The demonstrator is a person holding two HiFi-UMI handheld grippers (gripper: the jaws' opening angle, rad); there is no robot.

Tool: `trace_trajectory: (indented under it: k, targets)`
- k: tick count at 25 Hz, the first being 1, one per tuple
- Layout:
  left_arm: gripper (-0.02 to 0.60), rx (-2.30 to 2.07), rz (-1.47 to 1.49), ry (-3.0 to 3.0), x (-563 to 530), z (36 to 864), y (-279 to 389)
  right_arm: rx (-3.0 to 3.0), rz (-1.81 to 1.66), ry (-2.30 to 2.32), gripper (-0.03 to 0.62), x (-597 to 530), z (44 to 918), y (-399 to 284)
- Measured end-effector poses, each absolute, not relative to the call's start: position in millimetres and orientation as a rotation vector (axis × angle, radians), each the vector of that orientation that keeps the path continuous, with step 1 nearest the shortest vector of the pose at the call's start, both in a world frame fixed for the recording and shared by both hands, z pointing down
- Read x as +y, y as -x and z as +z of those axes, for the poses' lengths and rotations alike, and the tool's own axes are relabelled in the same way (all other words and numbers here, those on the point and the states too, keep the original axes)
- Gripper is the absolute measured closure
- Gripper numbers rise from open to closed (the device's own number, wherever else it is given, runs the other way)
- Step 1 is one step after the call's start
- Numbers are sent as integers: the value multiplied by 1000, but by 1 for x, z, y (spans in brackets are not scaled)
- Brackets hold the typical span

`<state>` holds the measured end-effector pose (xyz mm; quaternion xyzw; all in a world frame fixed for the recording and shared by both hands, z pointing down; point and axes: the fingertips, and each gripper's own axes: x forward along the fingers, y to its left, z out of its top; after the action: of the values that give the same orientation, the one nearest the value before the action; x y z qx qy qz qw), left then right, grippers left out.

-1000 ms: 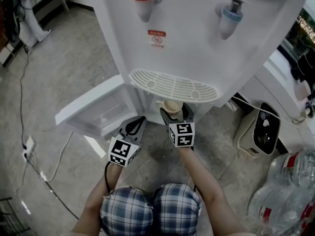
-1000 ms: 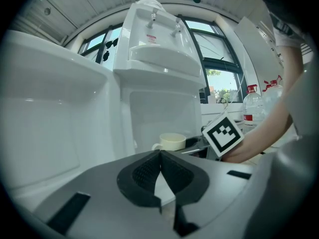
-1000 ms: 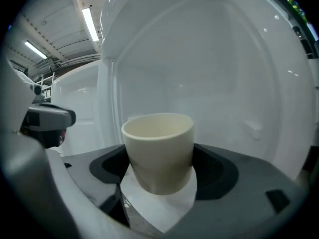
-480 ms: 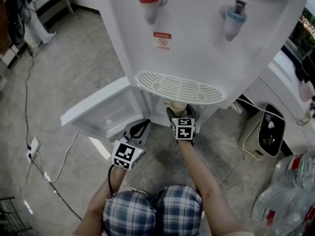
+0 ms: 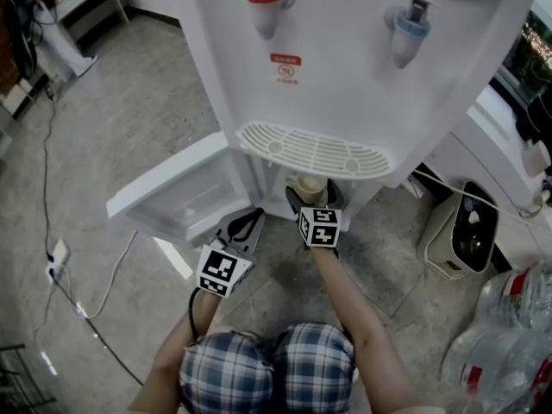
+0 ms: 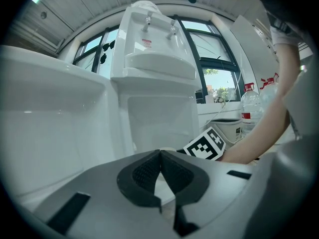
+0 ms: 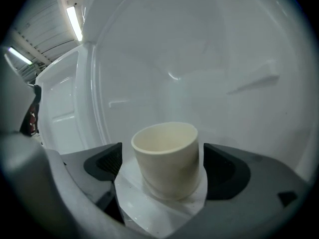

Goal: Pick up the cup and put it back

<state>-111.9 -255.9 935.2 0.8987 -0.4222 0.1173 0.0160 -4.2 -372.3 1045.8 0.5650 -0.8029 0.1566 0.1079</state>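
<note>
Right gripper [image 5: 310, 198] – jaws apart and opening. The cream cup [image 7: 167, 156] stands between them. Its pads [image 7: 107, 163] sit clear of the cup wall, with a wider gap on the left than on the right, so the cup is not gripped.

The cup is upright and empty, mouth up. It rests on the white floor of the water dispenser's lower compartment [image 7: 149, 203], near the front edge. In the head view it sits just below the front edge of the drip tray grille [image 5: 315, 152].

Left gripper [image 5: 244, 224] – jaws closed together with nothing between them. It is held low, beside the open compartment door [image 5: 172, 192] and left of the right gripper.

Water dispenser [image 5: 345, 76]: white body, with the red tap [image 5: 264, 7] on the left and the blue tap [image 5: 407, 28] on the right, both above the grille.

On the floor: clear water bottles [image 5: 509, 335] at the lower right, and a cable [image 5: 103, 283] trailing on the left.
</note>
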Motion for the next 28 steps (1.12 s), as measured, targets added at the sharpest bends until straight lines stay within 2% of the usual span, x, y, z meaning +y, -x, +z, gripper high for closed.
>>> trace_trajectory:
  k: [7,16,18,21,23,28]
  targets:
    - [555,-1328,357,-2793,-258,931,112,-2387,384,-1692,94,-349,1022,5]
    - [555,-1342,294,-2776,-266,923,115,-2587,276,-1559,101,-267,969,-9]
    - [556,-1321,294,-2790,-265,922,114,-2626,224,-1528,149,-250,951,-24]
    - [555,-1287,331,-2809,-260,919,111,-2651,160,-1515,258,-232,929,-49]
    - [556,-1278,350,-2809,-255,914,108,-2654,158,-1542,305,-226,916,-64]
    - [555,-1258,313,-2810,-247,881,98,-2650,199,-1647,469,-211,877,-88]
